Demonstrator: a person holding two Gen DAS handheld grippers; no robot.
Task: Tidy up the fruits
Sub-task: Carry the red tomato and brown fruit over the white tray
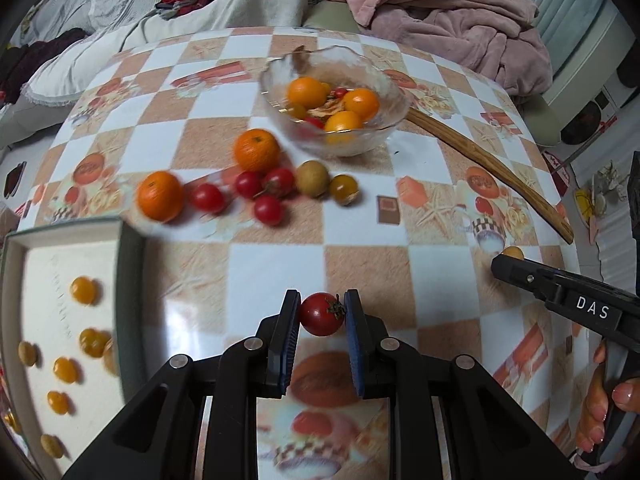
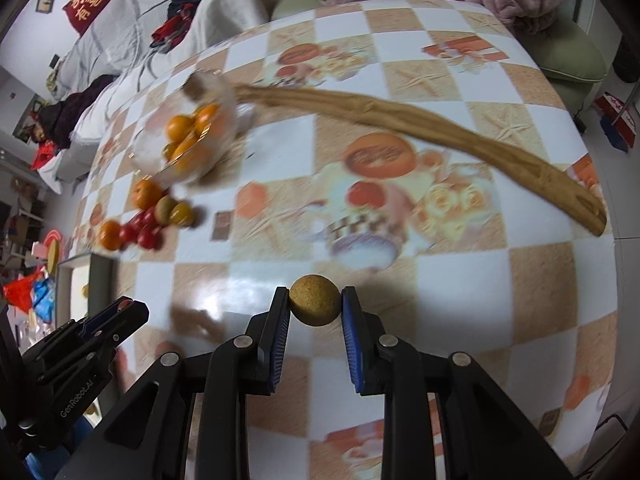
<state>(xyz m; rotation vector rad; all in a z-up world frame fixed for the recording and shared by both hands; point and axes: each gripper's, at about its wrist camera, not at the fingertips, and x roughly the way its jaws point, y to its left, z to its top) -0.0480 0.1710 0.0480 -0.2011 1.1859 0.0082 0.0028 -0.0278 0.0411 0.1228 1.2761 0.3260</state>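
Observation:
My left gripper (image 1: 322, 312) is shut on a red cherry tomato (image 1: 321, 314) above the checked table. My right gripper (image 2: 315, 306) is shut on a round brown longan (image 2: 314, 300); it also shows at the right of the left wrist view (image 1: 513, 253). A glass bowl (image 1: 384, 136) at the back holds oranges and small fruits. In front of it lie two oranges (image 1: 256, 149), several cherry tomatoes (image 1: 268, 209), a brown fruit (image 1: 312, 178) and a yellow tomato (image 1: 344, 189). A white tray (image 1: 44, 276) at the left holds several small yellow fruits and longans.
A long wooden stick (image 1: 492, 172) lies from the bowl toward the table's right edge; it crosses the right wrist view (image 2: 440, 128). A pink blanket (image 1: 448, 12) and grey bedding (image 1: 168, 16) lie behind the table. The left gripper appears at the lower left of the right wrist view (image 2: 116, 320).

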